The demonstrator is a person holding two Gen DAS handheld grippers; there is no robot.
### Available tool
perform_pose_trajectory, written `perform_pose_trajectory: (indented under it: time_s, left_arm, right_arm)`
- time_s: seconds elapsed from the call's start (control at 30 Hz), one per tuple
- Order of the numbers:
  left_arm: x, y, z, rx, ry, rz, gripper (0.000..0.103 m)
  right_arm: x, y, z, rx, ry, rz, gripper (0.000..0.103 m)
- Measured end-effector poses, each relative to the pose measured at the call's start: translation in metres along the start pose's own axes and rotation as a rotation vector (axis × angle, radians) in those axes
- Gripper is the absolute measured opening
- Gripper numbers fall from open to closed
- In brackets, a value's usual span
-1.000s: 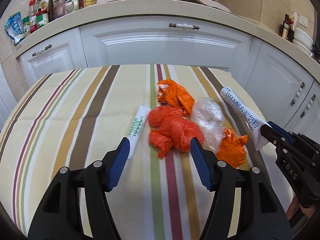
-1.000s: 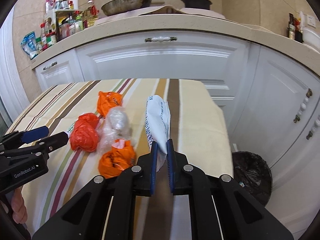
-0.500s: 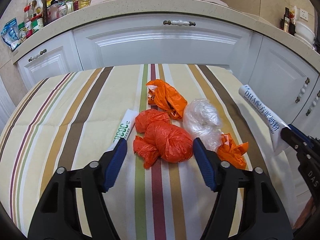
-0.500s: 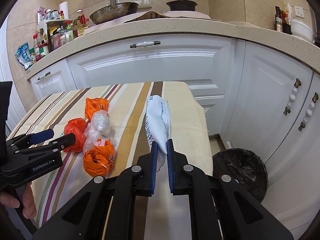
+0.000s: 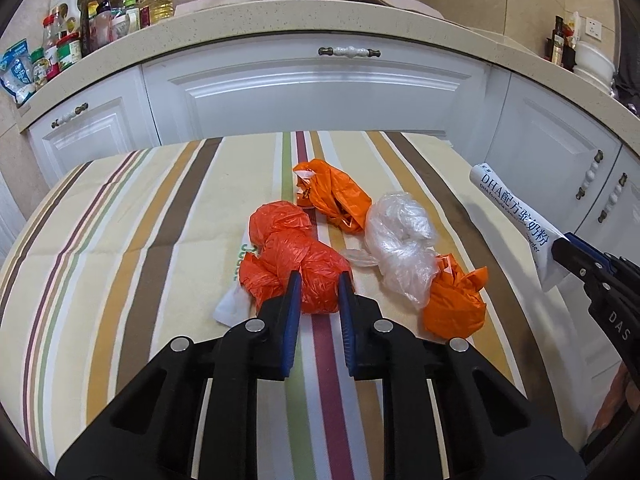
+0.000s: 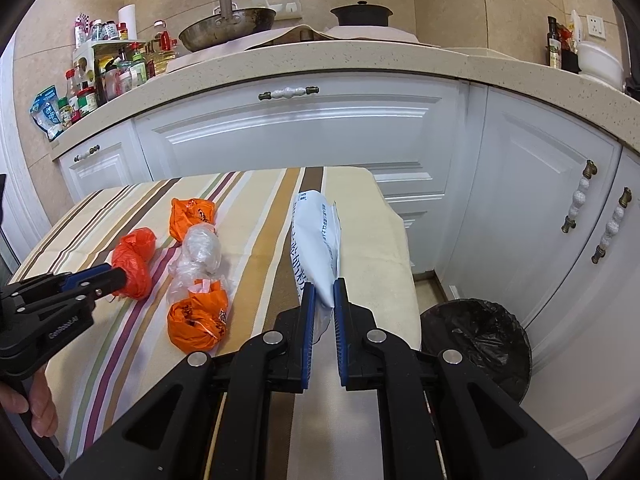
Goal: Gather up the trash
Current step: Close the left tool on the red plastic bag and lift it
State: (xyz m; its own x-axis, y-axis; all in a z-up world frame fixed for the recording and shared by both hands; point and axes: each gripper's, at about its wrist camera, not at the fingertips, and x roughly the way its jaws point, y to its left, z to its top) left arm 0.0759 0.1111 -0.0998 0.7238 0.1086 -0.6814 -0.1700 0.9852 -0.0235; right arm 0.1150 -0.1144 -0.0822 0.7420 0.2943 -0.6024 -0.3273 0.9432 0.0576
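At the bottom centre of the left wrist view, the left gripper (image 5: 319,286) has its jaws pinching the near end of a crumpled red plastic bag (image 5: 294,260) that lies on the striped surface (image 5: 120,240). A white wrapper with green print (image 5: 236,298) pokes out from under the red bag at its left. Just right of centre sit an orange bag (image 5: 454,302) and, touching it on the far side, a clear plastic bag (image 5: 402,246). A second orange bag (image 5: 334,196) lies farther up the frame, near the middle.

In the right wrist view, the right gripper (image 6: 324,286) at bottom centre has its jaws pressed onto the lower edge of a white sachet with blue lettering (image 6: 316,240), holding it raised above the right part of the surface. At the lower right of that frame, a bin lined with a black bag (image 6: 476,334) stands on the floor beside the surface. White cabinets (image 6: 304,136) and a speckled countertop (image 6: 360,60) fill the upper frame.
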Motion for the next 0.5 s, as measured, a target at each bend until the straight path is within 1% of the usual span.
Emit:
perform_pose_trajectory:
  time_s: [0.1, 0.33, 0.5]
  left_arm:
    - [-0.01, 0.002, -0.001, 0.013, -0.015, 0.005, 0.017]
    - [-0.031, 0.003, 0.002, 0.034, -0.048, -0.016, 0.017]
    - [-0.041, -0.007, 0.006, 0.05, -0.07, -0.036, 0.017]
  right_arm:
    - [-0.004, 0.001, 0.001, -0.004, -0.014, -0.008, 0.01]
    - [-0.015, 0.004, 0.001, -0.017, -0.04, -0.035, 0.01]
    - [-0.026, -0.003, 0.0, -0.005, -0.057, -0.057, 0.01]
